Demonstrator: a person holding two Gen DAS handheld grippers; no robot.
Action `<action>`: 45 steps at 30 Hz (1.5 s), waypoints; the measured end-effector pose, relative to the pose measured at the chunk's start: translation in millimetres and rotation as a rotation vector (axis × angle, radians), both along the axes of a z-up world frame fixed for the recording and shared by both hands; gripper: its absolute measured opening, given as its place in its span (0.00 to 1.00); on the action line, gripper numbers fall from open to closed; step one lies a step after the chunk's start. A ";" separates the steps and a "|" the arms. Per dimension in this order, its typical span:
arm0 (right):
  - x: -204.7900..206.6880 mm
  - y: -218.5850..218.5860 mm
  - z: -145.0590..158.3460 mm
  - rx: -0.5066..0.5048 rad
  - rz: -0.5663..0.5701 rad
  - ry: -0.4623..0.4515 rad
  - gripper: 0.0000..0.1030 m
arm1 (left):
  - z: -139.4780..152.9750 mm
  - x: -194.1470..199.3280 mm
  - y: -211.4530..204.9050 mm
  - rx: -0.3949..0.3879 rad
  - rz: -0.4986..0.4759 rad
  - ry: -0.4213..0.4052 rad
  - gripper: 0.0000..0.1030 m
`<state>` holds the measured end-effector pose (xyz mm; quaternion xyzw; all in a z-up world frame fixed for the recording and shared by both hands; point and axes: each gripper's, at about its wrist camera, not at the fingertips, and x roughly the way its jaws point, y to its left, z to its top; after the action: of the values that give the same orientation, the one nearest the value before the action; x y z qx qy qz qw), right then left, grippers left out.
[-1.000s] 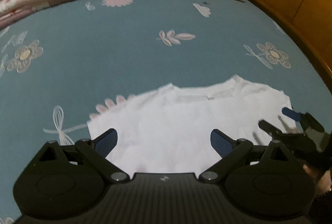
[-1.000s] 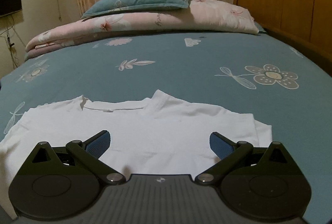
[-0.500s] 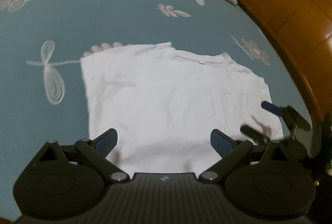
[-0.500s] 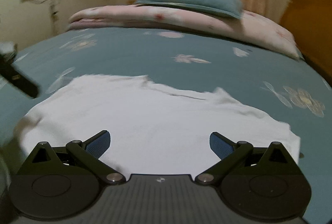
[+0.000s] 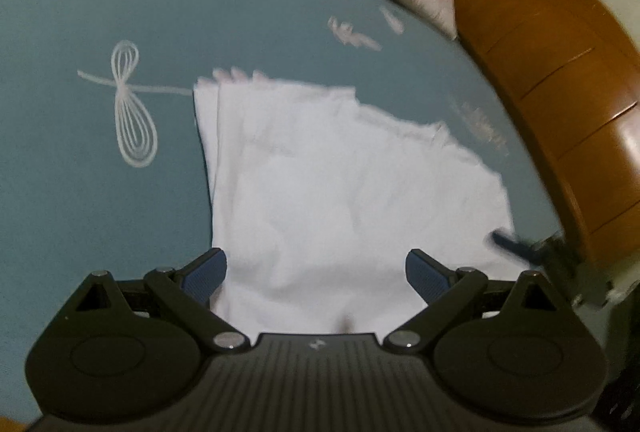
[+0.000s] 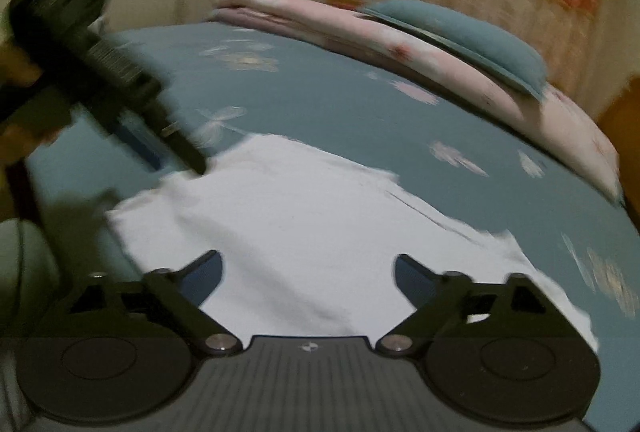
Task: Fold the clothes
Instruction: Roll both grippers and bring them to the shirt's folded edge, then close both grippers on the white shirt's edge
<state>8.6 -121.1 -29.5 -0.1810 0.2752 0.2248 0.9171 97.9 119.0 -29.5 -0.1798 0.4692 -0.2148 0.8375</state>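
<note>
White shirt [image 5: 344, 199] lies flat on the teal floral bedsheet [image 5: 120, 191], collar toward the pink quilt [image 6: 400, 47] and blue pillow [image 6: 460, 31]. Left gripper [image 5: 316, 268] hangs over its near edge, jaws spread, nothing held. Right gripper [image 6: 308, 268] likewise spread and empty; both views motion-blurred.

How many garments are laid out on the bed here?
1: a white T-shirt lying flat on the blue floral bedsheet, below both open grippers. None other visible.
</note>
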 end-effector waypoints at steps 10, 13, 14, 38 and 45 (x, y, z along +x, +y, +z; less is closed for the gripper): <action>-15.6 108.1 -31.2 -0.244 0.361 0.015 0.32 | -1.2 -12.5 42.8 -0.180 0.134 0.050 0.93; -15.9 123.2 -41.4 -0.279 0.387 0.018 0.32 | -11.8 -14.3 49.7 -0.190 0.159 0.087 0.93; -15.5 125.9 -44.1 -0.288 0.393 0.020 0.32 | -16.0 -15.0 51.9 -0.196 0.168 0.101 0.93; -14.1 101.5 -20.0 -0.198 0.305 0.009 0.30 | -72.4 -5.8 47.5 -0.494 0.175 0.254 0.93; -14.4 114.7 -42.7 -0.300 0.228 -0.098 0.55 | -52.9 -3.7 40.4 -0.495 0.128 0.204 0.93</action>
<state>-5.8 -6.4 -72.2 -0.3562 0.2383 0.2745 0.8608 94.2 159.4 -82.4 -0.4291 0.4720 -0.2506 0.7282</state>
